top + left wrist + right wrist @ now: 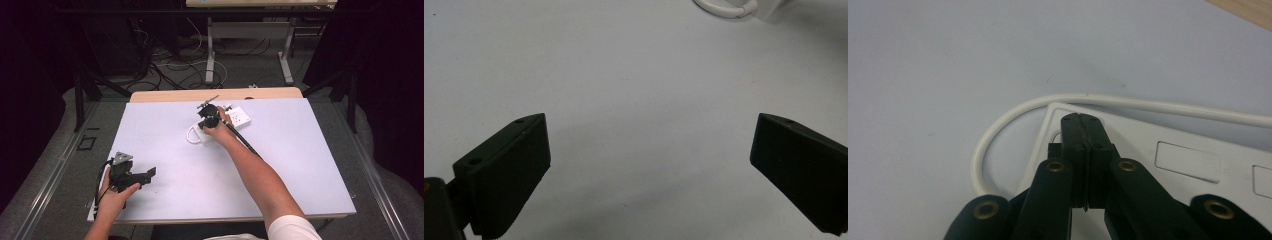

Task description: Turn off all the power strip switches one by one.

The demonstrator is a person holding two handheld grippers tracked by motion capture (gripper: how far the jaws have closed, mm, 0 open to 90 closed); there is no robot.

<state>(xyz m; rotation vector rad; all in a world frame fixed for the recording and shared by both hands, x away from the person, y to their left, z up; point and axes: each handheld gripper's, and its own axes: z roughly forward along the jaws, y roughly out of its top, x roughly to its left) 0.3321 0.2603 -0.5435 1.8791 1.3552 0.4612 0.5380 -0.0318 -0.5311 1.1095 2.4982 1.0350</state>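
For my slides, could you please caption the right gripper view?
Right hand-held gripper, jaws shut, tips over the end of a white power strip looped by its white cable on the table.

desk: white top (280,165), wooden strip along its far edge (215,94) | floor beyond far edge: tangle of dark and white cables (165,70) | behind that: second desk on white legs (286,55), pale top (260,3) | left of desk: grey floor with a metal rail (50,175)

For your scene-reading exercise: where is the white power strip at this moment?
In the high view the white power strip lies toward the far middle of the table, under the right gripper, its cable looping at its left.
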